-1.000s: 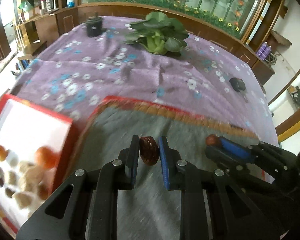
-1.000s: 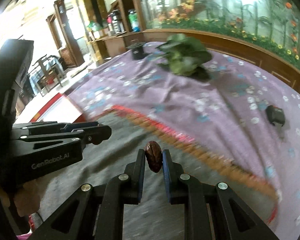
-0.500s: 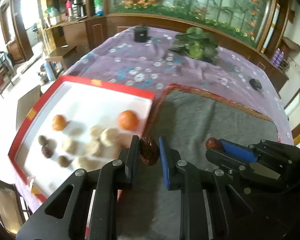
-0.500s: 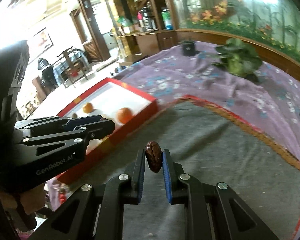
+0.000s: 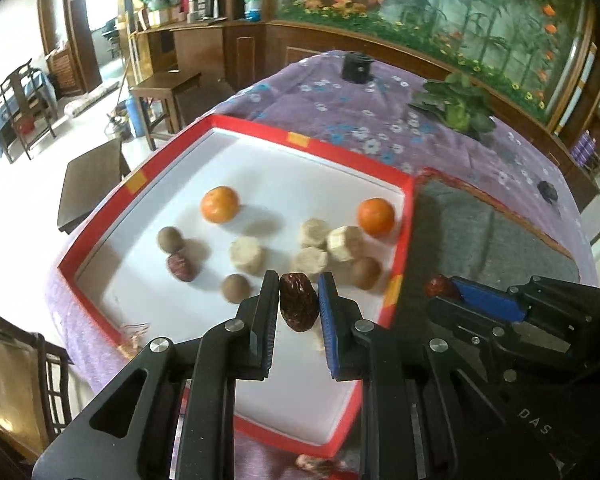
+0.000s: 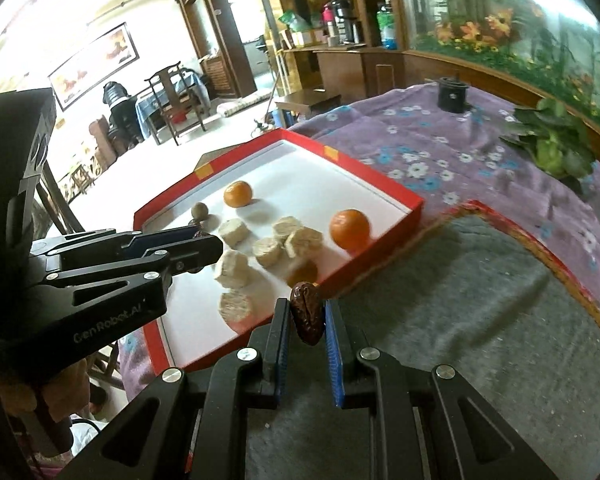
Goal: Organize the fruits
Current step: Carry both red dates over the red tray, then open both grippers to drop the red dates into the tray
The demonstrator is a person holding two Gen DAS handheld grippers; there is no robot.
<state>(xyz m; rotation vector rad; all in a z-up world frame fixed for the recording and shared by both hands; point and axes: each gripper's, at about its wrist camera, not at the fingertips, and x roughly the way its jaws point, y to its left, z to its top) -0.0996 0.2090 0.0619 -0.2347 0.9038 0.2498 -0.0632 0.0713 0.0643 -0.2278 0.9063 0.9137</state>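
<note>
Left wrist view: left gripper [image 5: 299, 300] clamps a date [image 5: 298, 307]; right gripper [image 6: 308, 318] likewise.

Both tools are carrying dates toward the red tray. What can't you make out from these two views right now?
- Left wrist view: red tray near corner, hidden behind left tool.
- Right wrist view: dried fruits at the tray's left, covered by the left tool.
- Left wrist view: right tool, its date mostly hidden.

Both wrist views look steeply down, close, sharing the red tray [image 5: 406, 216].
</note>
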